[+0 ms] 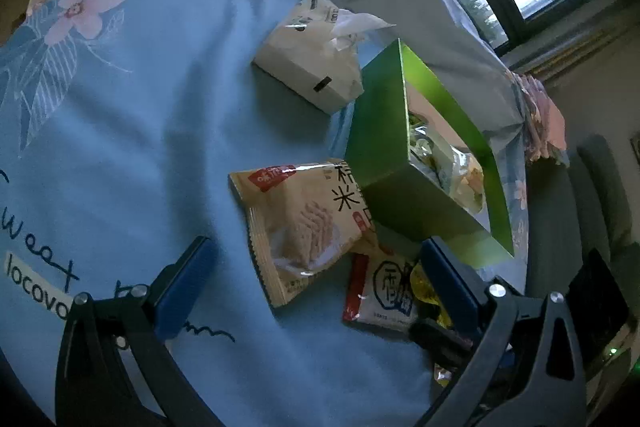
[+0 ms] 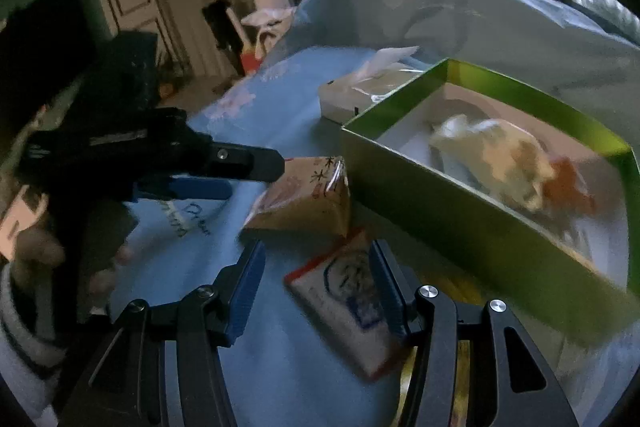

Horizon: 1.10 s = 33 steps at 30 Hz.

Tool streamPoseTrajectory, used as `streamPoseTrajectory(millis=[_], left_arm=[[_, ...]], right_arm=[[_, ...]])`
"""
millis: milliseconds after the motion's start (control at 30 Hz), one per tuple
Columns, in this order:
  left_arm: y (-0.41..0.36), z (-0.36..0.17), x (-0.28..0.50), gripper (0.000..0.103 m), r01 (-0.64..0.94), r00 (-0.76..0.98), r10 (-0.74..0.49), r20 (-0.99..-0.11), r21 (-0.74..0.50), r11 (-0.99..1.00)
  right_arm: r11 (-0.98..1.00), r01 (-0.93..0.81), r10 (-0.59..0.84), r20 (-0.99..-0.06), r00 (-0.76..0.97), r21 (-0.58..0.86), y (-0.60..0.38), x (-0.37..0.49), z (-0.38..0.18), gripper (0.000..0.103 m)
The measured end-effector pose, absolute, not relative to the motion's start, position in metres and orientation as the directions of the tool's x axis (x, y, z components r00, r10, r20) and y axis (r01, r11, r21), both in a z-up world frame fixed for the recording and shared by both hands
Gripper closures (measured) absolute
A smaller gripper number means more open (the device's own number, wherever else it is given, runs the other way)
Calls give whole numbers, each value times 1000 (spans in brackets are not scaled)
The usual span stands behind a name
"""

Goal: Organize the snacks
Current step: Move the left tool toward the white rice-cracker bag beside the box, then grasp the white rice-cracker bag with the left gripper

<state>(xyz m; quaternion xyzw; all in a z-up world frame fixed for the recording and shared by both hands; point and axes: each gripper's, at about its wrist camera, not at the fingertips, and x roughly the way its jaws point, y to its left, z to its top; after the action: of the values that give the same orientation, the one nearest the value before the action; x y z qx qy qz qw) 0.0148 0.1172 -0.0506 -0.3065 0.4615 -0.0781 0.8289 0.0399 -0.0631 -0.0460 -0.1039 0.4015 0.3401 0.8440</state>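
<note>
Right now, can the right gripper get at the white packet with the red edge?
Probably yes. The right gripper is open, the white packet lies flat on the blue bedsheet between its fingers, and nothing covers it. The green box stands close beside.

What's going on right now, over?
Both grippers, left and right, open, empty. Snack packets lie beside green box. Tissue box nearby, clear of path.

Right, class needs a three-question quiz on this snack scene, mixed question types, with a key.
1. True or false: the green box is empty.
2. What lies beside the box, farther from the grippers? A) tissue pack B) bottle C) plate
3. Fill in: the beige snack bag leans against the ____.

Key: 1 false, snacks lie inside; 2 A; 3 green box.
</note>
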Motion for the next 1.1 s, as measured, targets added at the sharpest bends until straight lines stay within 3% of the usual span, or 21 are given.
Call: streamPoseTrajectory(millis=[333, 400, 633, 700, 867, 967, 1100], left_arm=[[122, -60, 22, 3, -178, 557, -422, -715, -599, 781], [125, -64, 24, 10, -187, 552, -433, -713, -612, 769], [131, -68, 28, 20, -184, 542, -463, -701, -637, 749], [132, -68, 26, 31, -189, 539, -459, -707, -632, 751], [133, -68, 23, 45, -194, 530, -457, -714, -627, 754], [134, -67, 19, 52, -193, 526, -470, -709, -638, 746], [131, -58, 10, 51, -168, 534, -471, -702, -634, 755]], right_arm=[[722, -683, 468, -803, 369, 107, -32, 75, -67, 48], [713, -689, 477, -810, 342, 129, -27, 81, -72, 48], [702, -680, 521, -803, 289, 211, -21, 97, -79, 44], [698, -682, 528, -800, 286, 217, -21, 94, -80, 44], [693, -689, 536, -790, 296, 212, -22, 92, -79, 65], [686, -698, 541, -785, 302, 204, -20, 89, -77, 70], [680, -712, 551, -764, 337, 176, -20, 77, -70, 71]])
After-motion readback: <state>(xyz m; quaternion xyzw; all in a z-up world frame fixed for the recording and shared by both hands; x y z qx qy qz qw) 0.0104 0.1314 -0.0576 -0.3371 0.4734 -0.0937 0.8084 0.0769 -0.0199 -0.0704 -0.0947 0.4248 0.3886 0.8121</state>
